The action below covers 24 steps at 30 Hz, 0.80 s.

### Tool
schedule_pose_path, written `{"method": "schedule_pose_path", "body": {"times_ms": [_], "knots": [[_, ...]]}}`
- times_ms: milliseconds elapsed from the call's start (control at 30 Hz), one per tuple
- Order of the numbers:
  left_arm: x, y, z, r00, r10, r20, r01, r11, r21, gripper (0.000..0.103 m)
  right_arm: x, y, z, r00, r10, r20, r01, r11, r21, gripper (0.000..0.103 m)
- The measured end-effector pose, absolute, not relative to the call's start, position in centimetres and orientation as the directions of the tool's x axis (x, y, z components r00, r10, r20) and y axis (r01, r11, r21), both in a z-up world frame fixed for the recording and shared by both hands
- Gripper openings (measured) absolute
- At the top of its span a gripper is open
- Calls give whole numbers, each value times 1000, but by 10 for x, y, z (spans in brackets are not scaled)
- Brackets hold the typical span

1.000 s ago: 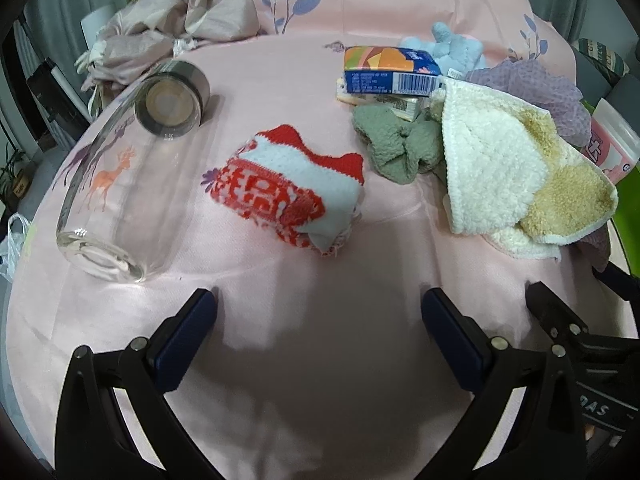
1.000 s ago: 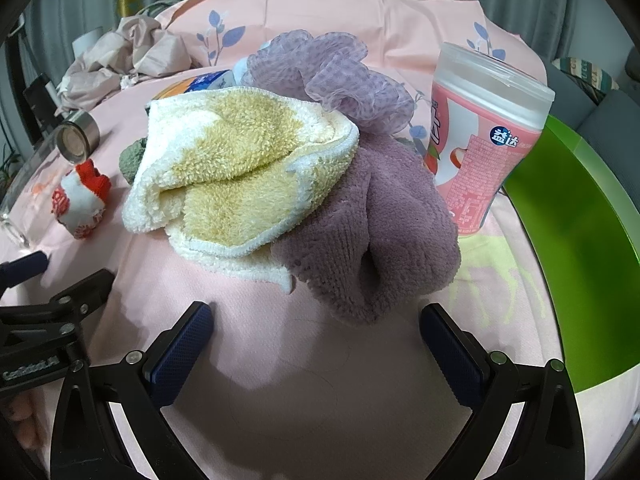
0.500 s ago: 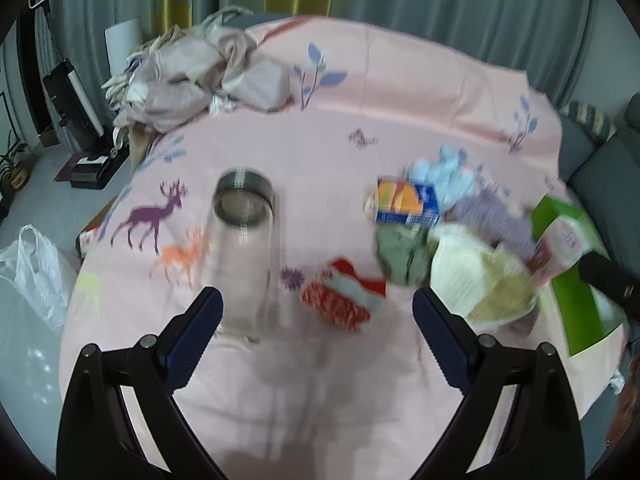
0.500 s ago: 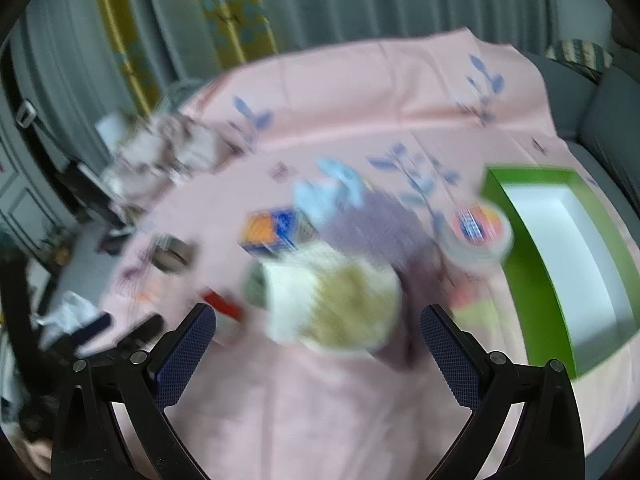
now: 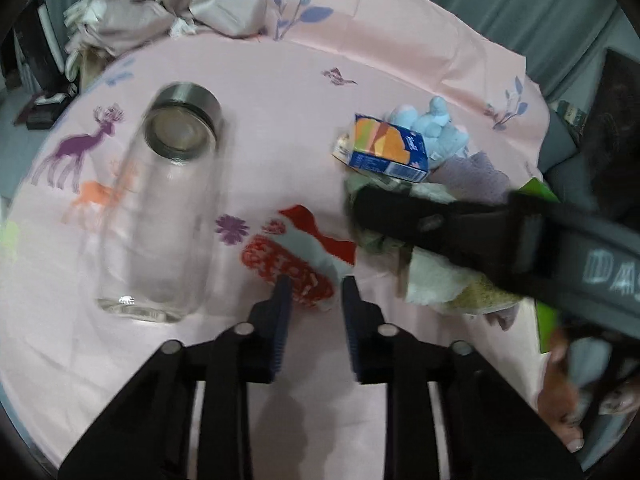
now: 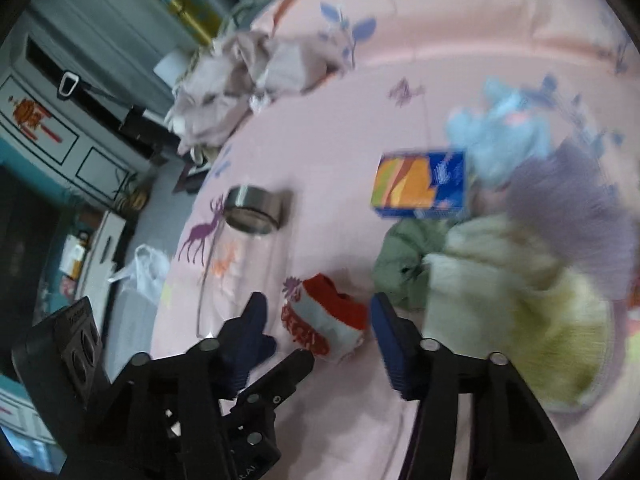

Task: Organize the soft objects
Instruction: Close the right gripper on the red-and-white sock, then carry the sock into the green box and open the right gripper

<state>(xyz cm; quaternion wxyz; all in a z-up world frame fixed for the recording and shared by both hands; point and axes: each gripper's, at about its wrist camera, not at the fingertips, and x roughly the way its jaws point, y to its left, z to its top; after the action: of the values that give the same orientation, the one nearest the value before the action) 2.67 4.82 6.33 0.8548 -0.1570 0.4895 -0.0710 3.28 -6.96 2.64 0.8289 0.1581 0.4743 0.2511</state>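
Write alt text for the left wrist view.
The left gripper, jaws closing, points down at a red and white sock on a pink tablecloth. A glass jar lies to its left; the right gripper reaches over piled cloths.

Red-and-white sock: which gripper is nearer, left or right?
Hard to call, probably left. The left gripper, jaws closing, frames the near end of the red-and-white sock. The right gripper, also closing, has the sock between its fingers, apparently above it.
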Motion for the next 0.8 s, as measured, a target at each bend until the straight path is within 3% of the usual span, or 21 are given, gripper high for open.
{"method": "schedule_pose_path", "body": {"times_ms": [167,367,433,600,800], "knots": [[36,46,54,492,-248,-834,-32,953,-303,21,48,-61,-1,317,642,-699,-268,767,583,50],[42,47,40,476,-271,-837,-44,943,-330,21,53,-47,-22,290,535,-794,-259,842,473,50],[42,45,35,486,-274,-830,-24,945,-326,21,53,-49,-28,279,547,-789,-255,834,489,50],[32,37,41,536,-269,-800,14,951,-310,21,49,-62,-31,299,612,-732,-242,791,563,37],[18,15,83,652,-325,-685,119,936,-331,21,22,-88,8,439,603,-666,-259,795,549,35]]}}
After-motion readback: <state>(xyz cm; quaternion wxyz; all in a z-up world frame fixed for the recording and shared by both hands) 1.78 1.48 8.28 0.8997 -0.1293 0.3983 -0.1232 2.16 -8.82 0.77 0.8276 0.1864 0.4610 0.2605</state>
